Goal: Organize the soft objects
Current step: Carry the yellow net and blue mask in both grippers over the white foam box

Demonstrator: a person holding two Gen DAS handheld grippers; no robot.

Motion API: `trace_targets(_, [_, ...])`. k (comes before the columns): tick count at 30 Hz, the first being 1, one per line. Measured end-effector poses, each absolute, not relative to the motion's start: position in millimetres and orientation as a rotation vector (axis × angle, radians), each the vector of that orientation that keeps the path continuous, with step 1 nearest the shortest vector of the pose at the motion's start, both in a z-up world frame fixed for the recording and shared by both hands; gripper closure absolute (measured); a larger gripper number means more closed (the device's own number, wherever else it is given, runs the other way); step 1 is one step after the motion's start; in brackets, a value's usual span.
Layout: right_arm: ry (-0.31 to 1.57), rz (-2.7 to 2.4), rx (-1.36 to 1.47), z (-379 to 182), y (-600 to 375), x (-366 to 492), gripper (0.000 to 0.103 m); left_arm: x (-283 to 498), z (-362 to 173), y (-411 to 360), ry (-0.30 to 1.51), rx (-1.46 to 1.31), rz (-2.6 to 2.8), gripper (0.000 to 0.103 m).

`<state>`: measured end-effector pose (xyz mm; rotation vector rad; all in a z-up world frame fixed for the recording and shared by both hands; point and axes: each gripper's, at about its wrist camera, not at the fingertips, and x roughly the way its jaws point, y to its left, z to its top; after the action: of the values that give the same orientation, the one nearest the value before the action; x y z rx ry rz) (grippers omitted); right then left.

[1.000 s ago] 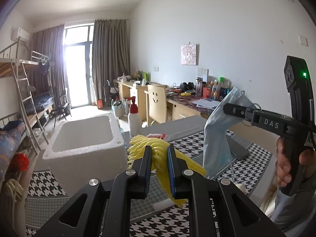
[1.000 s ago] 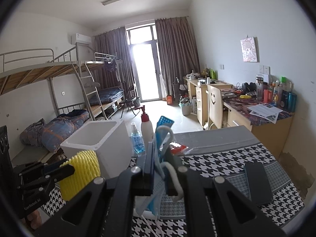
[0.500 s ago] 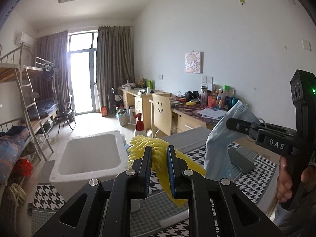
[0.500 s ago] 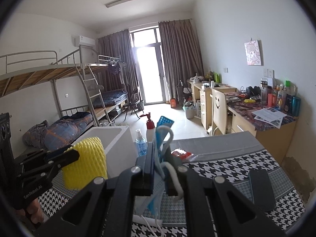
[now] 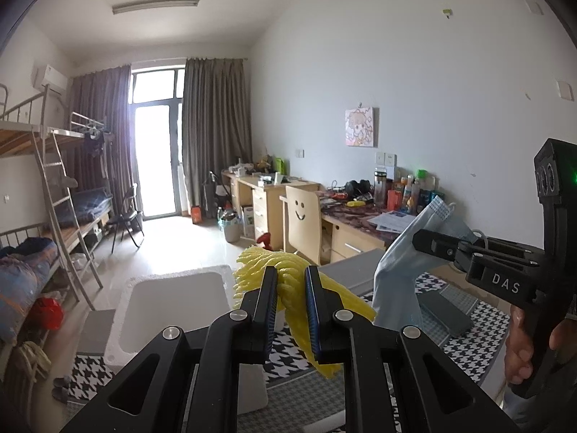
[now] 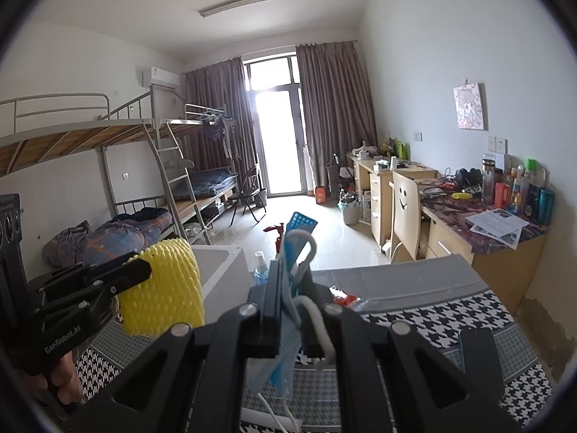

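Note:
My left gripper (image 5: 291,278) is shut on a yellow foam net sleeve (image 5: 335,297), held up in the air above the table. In the right wrist view the same yellow sleeve (image 6: 166,288) hangs from the left gripper (image 6: 139,270) at the left. My right gripper (image 6: 292,270) is shut on a light blue face mask (image 6: 288,342), whose white ear loops dangle below. The mask (image 5: 400,270) and right gripper (image 5: 422,238) show at the right of the left wrist view. A white foam box (image 5: 173,310) stands open below and left of the sleeve.
A houndstooth cloth (image 6: 450,310) covers the table. A dark flat case (image 5: 443,312) lies on it at the right. A spray bottle (image 6: 276,236) and a blue-liquid bottle (image 6: 259,270) stand behind the box. Bunk beds are at the left, desks and a chair (image 5: 303,223) beyond.
Both grippers have risen with their loads; the foam box and table sit lower in both views. The grips have not changed.

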<state>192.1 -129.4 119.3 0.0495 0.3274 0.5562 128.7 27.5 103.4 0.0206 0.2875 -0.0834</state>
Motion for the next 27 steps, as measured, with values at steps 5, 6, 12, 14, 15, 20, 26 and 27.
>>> trace_targets(5, [0.330, 0.566, 0.047, 122, -125, 198, 0.093, 134, 108, 32, 0.279, 0.024, -0.064, 0.087])
trace_targets(6, [0.330, 0.568, 0.046, 123, -125, 199, 0.093, 135, 109, 34, 0.278, 0.024, -0.060, 0.087])
trace_targets(12, [0.326, 0.580, 0.033, 129, -119, 203, 0.093, 142, 113, 43, 0.271, 0.020, -0.024, 0.087])
trace_targets(14, [0.324, 0.584, 0.027, 132, -116, 205, 0.093, 144, 114, 45, 0.269, 0.020, -0.014, 0.087])
trace_targets(15, [0.323, 0.588, 0.027, 133, -114, 205, 0.093, 145, 115, 47, 0.268, 0.020, -0.008, 0.087])
trace_targets(20, [0.317, 0.606, 0.010, 140, -104, 208, 0.093, 149, 118, 54, 0.267, 0.030, 0.024, 0.087])
trace_targets(26, [0.318, 0.634, 0.000, 146, -92, 214, 0.093, 153, 119, 62, 0.261, 0.031, 0.066, 0.087])
trace_targets(27, [0.321, 0.642, -0.004, 146, -87, 215, 0.093, 153, 120, 63, 0.256, 0.036, 0.081, 0.087])
